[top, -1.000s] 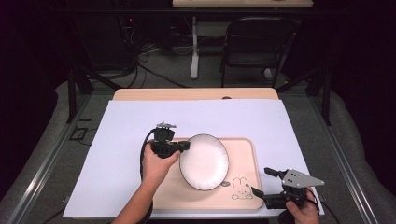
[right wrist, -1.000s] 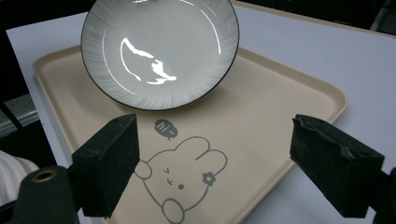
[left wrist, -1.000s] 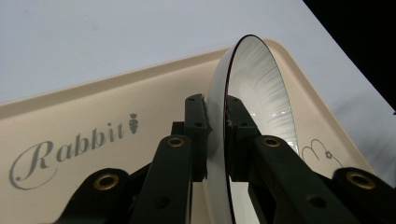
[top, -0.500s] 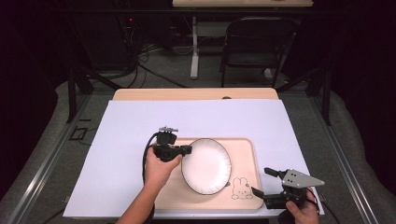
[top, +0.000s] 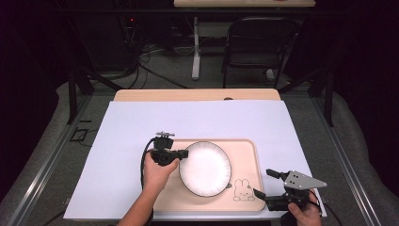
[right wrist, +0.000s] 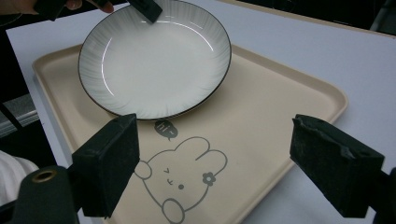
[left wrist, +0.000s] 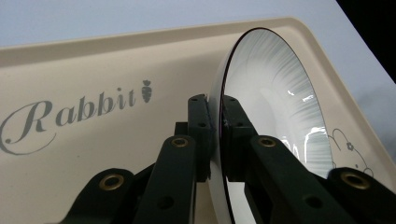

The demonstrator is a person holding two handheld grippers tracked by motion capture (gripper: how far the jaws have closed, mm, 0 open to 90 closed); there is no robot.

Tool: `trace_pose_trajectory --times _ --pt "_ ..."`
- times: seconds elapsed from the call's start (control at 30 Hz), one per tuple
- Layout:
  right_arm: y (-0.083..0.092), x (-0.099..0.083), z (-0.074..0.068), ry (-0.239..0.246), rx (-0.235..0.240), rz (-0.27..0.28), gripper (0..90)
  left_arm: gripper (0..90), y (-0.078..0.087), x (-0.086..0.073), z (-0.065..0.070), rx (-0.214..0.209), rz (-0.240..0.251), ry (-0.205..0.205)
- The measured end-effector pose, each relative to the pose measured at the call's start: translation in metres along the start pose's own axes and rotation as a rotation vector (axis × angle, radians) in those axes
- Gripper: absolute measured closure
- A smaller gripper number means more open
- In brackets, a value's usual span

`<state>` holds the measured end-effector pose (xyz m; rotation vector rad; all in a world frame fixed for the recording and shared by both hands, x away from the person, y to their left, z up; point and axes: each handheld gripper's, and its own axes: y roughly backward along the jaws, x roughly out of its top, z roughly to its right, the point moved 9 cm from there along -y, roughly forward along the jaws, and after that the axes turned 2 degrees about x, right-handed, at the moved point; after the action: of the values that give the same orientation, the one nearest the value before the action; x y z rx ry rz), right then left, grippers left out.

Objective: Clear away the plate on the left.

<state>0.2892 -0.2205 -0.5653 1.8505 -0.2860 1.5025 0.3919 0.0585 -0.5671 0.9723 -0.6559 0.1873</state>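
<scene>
A white plate (top: pixel 205 168) with a dark rim and grey streaks sits over the beige tray (top: pixel 247 155). My left gripper (top: pixel 182 153) is shut on the plate's left rim; in the left gripper view the rim (left wrist: pixel 215 135) is pinched between both pads. The plate (right wrist: pixel 154 56) looks slightly lifted on the held side. My right gripper (top: pixel 262 183) stands open at the tray's front right corner, its pads (right wrist: pixel 109 163) wide apart over the rabbit drawing (right wrist: pixel 180 179).
The tray (left wrist: pixel 93 60) carries the word "Rabbit" and lies on a white sheet (top: pixel 141 117) covering the table. A black chair (top: pixel 259 42) and cables stand beyond the table's far edge.
The left gripper has carried the plate a little toward the front and right over the tray. The right gripper has stayed put.
</scene>
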Motion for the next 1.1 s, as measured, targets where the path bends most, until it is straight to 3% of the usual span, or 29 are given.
trace_pose_trajectory --times 0.27,0.7,1.1 --pt "0.000 0.000 0.000 0.000 -0.001 0.000 15.2 84.8 -0.005 -0.010 -0.014 -0.025 -0.001 0.064" --pt "0.000 0.000 0.000 -0.001 -0.001 0.000 15.2 84.4 -0.013 -0.020 -0.026 -0.059 0.004 0.128" --pt "0.000 0.000 0.000 0.000 -0.001 0.000 15.2 82.5 -0.022 -0.030 -0.036 -0.058 -0.011 0.142"
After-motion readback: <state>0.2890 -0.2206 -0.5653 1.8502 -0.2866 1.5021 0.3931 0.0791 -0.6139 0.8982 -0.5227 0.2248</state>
